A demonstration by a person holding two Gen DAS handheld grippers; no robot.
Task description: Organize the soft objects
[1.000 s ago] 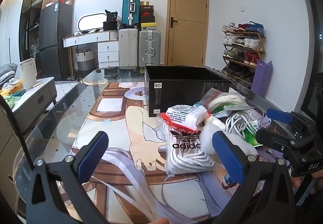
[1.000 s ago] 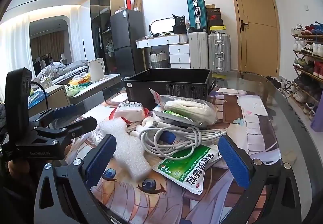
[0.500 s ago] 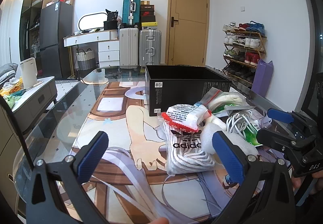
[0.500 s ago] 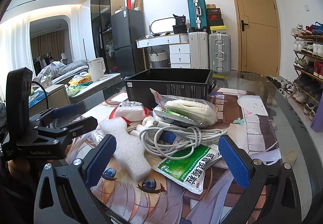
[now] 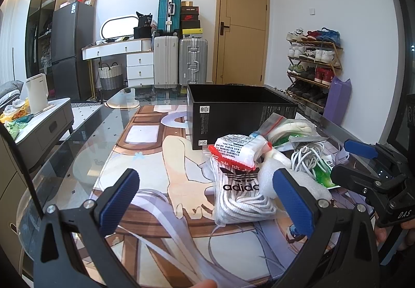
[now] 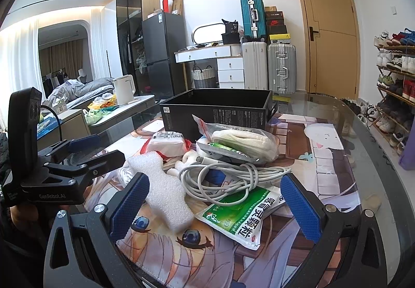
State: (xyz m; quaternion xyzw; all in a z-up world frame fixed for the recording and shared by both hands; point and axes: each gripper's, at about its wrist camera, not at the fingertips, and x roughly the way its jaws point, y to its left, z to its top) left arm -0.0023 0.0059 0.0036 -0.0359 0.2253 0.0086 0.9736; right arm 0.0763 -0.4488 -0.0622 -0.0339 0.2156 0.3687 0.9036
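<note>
A pile of soft items lies on the printed mat in front of an open black box (image 5: 241,114) (image 6: 218,109). It holds bagged white adidas socks (image 5: 241,192), a red-and-white tissue pack (image 5: 240,151) (image 6: 167,141), a white foam piece (image 6: 163,192) (image 5: 269,179), a coiled white cable (image 6: 225,179), a green sachet (image 6: 238,215) and a bag of white cloth (image 6: 243,140). My left gripper (image 5: 207,202) is open and empty, just short of the socks. My right gripper (image 6: 215,205) is open and empty, with the foam and sachet between its fingers.
The glass table (image 5: 85,137) carries the mat. A low side table with a white kettle (image 5: 36,93) stands to the left. Suitcases (image 5: 179,59), a dresser and a door are at the back. A shoe rack (image 5: 313,64) lines the right wall.
</note>
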